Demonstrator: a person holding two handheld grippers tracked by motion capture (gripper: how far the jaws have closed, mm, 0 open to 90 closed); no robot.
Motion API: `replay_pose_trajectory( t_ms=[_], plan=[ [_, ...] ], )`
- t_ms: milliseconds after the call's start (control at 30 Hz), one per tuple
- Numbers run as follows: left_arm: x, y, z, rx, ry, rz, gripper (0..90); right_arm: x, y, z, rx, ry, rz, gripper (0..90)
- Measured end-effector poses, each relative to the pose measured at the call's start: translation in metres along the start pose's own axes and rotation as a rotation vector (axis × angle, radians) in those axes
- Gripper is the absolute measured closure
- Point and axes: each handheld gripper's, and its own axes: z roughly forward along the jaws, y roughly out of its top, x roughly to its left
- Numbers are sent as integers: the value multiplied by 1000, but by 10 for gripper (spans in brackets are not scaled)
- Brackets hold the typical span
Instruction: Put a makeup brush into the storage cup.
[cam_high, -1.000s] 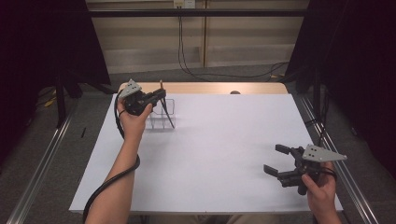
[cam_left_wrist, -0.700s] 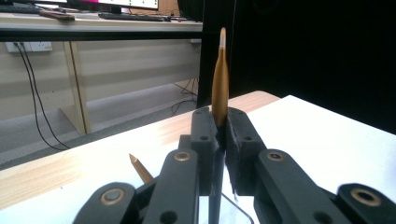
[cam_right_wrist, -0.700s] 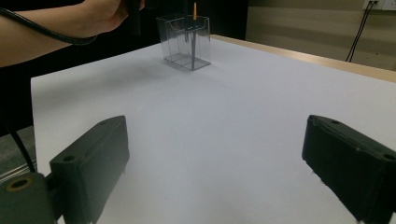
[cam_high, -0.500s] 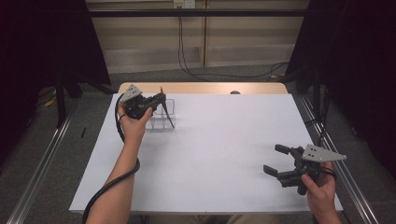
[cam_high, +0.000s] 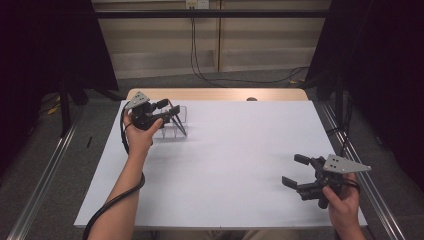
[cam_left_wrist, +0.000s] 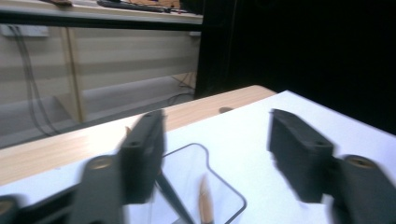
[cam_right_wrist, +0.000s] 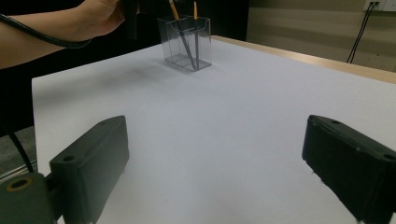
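Note:
A clear plastic holder (cam_high: 174, 126) stands at the far left of the white table (cam_high: 230, 150). Two pencils lean inside the holder (cam_right_wrist: 187, 43): an orange pencil (cam_left_wrist: 204, 201) and a dark pencil (cam_left_wrist: 172, 199). My left gripper (cam_high: 169, 107) hovers right over the holder's rim (cam_left_wrist: 219, 179). The left gripper (cam_left_wrist: 219, 140) has just been opening its jaws, and nothing sits between them. My right gripper (cam_high: 294, 170) is held open near the front right corner, and the right gripper (cam_right_wrist: 215, 158) has only bare table between its jaws.
A wooden strip (cam_high: 220, 94) runs along the table's far edge, with a small dark spot (cam_high: 251, 99) on it. Metal rails (cam_high: 45, 165) flank the table on both sides. Cables (cam_high: 200, 75) hang down the back wall.
The left gripper's jaws went from shut to open above the holder, and the pencil it held upright now leans in the holder. The right gripper stayed put.

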Motion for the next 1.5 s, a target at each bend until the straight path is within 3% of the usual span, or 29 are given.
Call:
replay_pose_trajectory(
  t_ms=[100, 433, 600, 833, 1133, 1500],
  plan=[
    [-1, 0, -5, 22, 23, 14, 175, 0, 0, 1, 0, 1, 1, 68],
    [-2, -3, -23, 10, 42, 26, 62, 2, 1, 4, 4, 8, -4, 68],
    [-4, -5, -29, 4, 39, 25, 38, 2, 2, 6, 5, 10, -6, 68],
    [-7, -10, -35, 30, 7, 82, 0, 2, 2, 6, 5, 10, -6, 68],
    [-13, -13, -45, 14, -28, 65, 0, 2, 2, 5, 1, 10, -5, 68],
    [-22, -18, -58, 4, -58, 78, 0, 3, 2, 4, 2, 8, -5, 68]
  ],
)
